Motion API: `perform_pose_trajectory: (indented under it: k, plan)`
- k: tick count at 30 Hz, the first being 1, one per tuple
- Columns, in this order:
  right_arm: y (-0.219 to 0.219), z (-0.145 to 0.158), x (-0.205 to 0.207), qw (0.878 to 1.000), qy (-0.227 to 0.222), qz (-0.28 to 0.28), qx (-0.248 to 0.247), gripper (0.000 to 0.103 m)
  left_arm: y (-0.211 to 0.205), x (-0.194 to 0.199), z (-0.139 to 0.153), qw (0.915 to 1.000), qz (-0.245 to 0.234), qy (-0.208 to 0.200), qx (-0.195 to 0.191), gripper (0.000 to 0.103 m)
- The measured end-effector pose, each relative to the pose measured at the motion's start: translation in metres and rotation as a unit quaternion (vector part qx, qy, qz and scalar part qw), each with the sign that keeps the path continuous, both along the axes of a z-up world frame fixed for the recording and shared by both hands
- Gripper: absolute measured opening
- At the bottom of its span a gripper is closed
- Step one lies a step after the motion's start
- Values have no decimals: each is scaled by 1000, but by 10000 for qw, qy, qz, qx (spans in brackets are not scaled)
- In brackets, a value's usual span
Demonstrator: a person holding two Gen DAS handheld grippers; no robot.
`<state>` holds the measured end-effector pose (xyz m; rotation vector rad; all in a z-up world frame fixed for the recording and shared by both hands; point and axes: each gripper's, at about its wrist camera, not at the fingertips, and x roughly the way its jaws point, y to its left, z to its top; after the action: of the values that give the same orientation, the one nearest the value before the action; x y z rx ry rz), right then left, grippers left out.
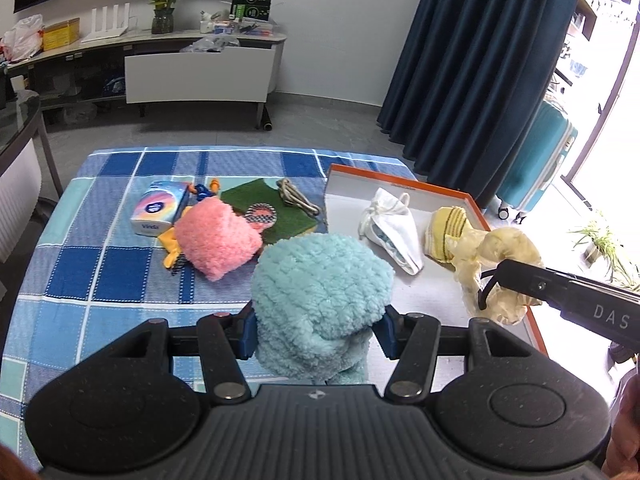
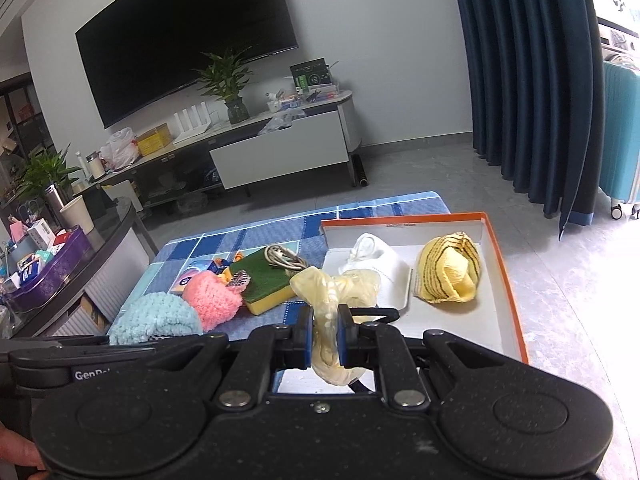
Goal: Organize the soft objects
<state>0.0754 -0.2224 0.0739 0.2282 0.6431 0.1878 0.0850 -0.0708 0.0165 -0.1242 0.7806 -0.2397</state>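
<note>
My left gripper (image 1: 316, 332) is shut on a fluffy light-blue cloth (image 1: 320, 296), held above the checked tablecloth beside the orange-rimmed box (image 1: 400, 182). My right gripper (image 2: 325, 338) is shut on a crumpled pale-yellow rubber glove (image 2: 340, 284), hanging over the box's near left corner; from the left wrist view the glove (image 1: 500, 252) and right gripper body (image 1: 560, 292) sit at the box's right side. In the box (image 2: 508, 264) lie a white pouch (image 2: 376, 264) and a folded yellow cloth (image 2: 450, 272). A fluffy pink cloth (image 1: 216, 236) lies on the table.
On the blue checked tablecloth (image 1: 100, 272) lie a tissue pack (image 1: 160, 208), a green-and-yellow sponge (image 1: 272, 208) with a coiled cable (image 1: 296, 200), and small orange and blue items. A curved glass side table (image 2: 80, 240) stands left; dark curtains (image 1: 480, 60) and a teal suitcase (image 1: 536, 160) right.
</note>
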Motion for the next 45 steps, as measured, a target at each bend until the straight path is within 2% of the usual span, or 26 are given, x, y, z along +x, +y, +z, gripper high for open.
perform_pose_trajectory:
  k: [25, 45]
  plan:
    - [-43, -7, -6, 9983, 78, -576, 75, 15, -61, 14, -10, 9974, -700, 95, 150, 56]
    - [-58, -12, 4, 9973, 80, -713, 166, 15, -90, 29, -15, 9945, -1004, 138, 250, 56]
